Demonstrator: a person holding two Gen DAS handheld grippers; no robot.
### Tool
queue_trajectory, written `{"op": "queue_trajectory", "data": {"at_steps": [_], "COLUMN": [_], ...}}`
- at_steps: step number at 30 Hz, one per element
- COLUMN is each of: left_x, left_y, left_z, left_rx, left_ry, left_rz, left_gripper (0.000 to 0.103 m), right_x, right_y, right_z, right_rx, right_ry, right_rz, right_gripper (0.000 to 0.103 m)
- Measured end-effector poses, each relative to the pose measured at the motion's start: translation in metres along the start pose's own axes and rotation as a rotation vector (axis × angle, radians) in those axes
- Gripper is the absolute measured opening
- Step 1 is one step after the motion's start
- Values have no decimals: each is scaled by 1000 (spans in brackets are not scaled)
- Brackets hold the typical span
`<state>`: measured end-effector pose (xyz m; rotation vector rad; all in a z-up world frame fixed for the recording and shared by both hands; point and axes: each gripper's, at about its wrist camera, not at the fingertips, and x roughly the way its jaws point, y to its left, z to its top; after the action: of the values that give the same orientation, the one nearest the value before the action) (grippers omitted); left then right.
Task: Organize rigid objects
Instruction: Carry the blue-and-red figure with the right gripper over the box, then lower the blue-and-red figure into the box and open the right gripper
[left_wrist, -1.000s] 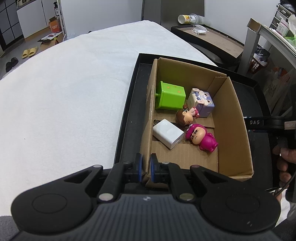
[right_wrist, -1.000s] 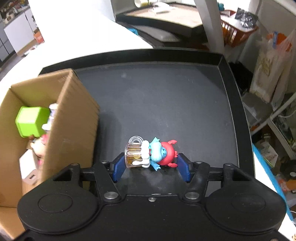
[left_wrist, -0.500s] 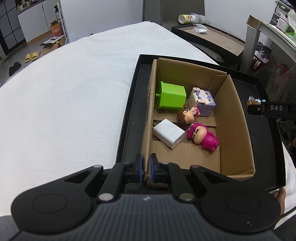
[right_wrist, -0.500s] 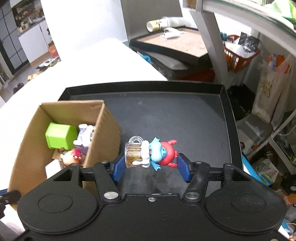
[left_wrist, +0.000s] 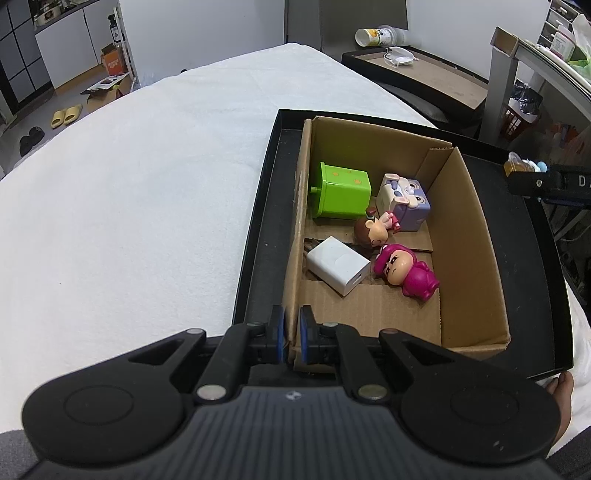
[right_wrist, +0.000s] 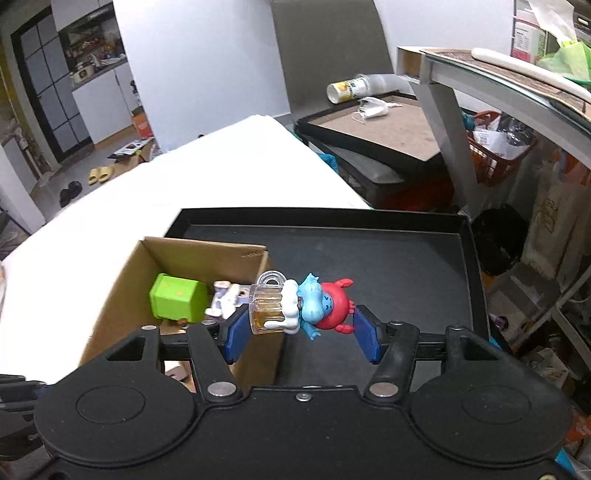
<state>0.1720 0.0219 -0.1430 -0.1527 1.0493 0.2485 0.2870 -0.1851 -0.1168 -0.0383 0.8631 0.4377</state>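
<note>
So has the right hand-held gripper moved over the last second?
Yes. The right hand-held gripper, holding the toy figure, rose and shifted left toward the cardboard box.

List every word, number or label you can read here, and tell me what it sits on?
"D": white letter on the right gripper arm at the left wrist view's right edge; the rest is cut off.
Printed box on the glass shelf: text too small to read.
Tipped cup on the far tray: yellow print, no legible words.
Cardboard box, green cube, white charger: no text.
</note>
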Motion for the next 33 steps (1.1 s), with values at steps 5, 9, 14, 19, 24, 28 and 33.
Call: {"op": "queue_trajectory", "data": {"at_steps": [5,9,14,19,24,28,33], "left_x": [0,-1,0,1,2,3,4], "left_y": [0,1,4,6,7,9,10], "left_z": [0,0,-1,-1,-1,0,1], "left_rx": [-1,-4,-11,-14,-12,-7,-11], "left_ry": [0,-1,-2,-2,-2,0,5], "left_rz": [-1,-5,-18,-27,-35,-44,-51], "left_gripper": [8,8,8,8,8,8,8], "right_x": [-4,-6,-3,5,11,13,20], "right_y": [10,19,33,47,60,69,75], "right_z": [2,3,4,1,-2,-4,-7], "right_rx": [-24,-35,-59,-86,-122,-149,-179], "right_ry": [-15,-29,-31,-5,20,31,54], "right_rz": [26,62,105,121,129,135,122], "right_gripper": [58,58,58,58,58,58,58]}}
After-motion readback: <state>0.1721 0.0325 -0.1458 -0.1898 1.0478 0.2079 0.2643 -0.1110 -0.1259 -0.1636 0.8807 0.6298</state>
